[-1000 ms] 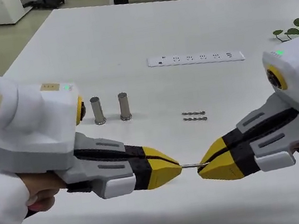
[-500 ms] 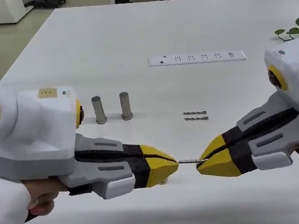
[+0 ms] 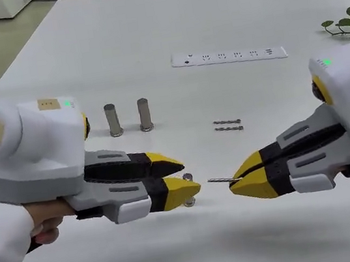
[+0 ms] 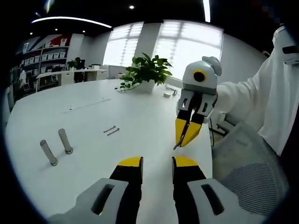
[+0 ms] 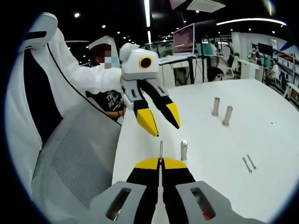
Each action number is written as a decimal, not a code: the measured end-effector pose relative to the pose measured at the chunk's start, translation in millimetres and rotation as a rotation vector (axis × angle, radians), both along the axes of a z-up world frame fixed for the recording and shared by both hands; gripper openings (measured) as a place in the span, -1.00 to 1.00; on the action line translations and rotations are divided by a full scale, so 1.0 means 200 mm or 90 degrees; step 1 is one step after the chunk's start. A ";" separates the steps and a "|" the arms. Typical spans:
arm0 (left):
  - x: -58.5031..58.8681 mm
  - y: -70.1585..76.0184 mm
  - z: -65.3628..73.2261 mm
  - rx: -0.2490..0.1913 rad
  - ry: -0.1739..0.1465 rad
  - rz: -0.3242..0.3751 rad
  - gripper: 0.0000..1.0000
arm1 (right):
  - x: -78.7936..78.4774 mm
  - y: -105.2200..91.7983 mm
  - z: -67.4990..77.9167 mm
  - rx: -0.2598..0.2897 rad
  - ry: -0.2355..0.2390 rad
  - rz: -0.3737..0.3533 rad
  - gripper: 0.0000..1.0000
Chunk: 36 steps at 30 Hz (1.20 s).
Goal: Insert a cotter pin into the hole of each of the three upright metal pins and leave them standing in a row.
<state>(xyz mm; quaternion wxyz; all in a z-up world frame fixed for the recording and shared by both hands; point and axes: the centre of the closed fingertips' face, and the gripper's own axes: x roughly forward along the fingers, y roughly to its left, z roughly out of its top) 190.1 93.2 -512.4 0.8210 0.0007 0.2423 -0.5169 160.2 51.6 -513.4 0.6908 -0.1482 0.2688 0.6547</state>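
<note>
Pinching cotter pin (image 3: 220, 180) in right gripper (image 3: 234, 184) fingers; left gripper (image 3: 191, 173) fingers wide beside upright pin (image 3: 189, 200). Behind: two more pins (image 3: 113, 120), power strip (image 3: 228, 56).

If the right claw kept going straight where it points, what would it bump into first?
The right claw would likely meet the upright metal pin just ahead of its cotter pin, or slip beside it into the open left claw; depth is unclear.

Between left tongs (image 3: 190, 173) and right tongs (image 3: 232, 185) the table (image 3: 148, 42) is open, except one upright pin (image 3: 189, 201).
</note>
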 end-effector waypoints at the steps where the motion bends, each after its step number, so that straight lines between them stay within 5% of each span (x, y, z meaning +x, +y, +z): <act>1: 0.01 0.01 -0.02 0.002 0.006 0.007 -0.58 | 0.01 0.00 -0.01 0.005 0.003 -0.007 -1.00; 6: 0.03 0.02 -0.06 0.019 0.002 0.003 -0.44 | 0.06 -0.03 -0.07 -0.025 -0.029 -0.016 -1.00; 8: 0.04 0.01 -0.08 0.029 -0.002 -0.004 -0.44 | 0.07 -0.01 -0.06 0.005 -0.007 -0.033 -1.00; 11: 0.06 0.01 -0.10 0.038 -0.007 0.000 -0.41 | 0.10 -0.02 -0.08 -0.013 -0.025 -0.034 -1.00; 15: 0.07 0.00 -0.14 0.042 0.017 0.001 -0.32 | 0.12 0.00 -0.07 0.004 -0.011 -0.037 -1.00; 19: 0.09 0.00 -0.17 0.052 0.011 -0.006 -0.38 | 0.14 0.01 -0.09 -0.006 -0.026 -0.032 -1.00; 36: 0.14 -0.01 -0.23 0.060 0.006 -0.016 -0.69 | 0.19 0.03 -0.20 -0.041 -0.005 -0.034 -1.00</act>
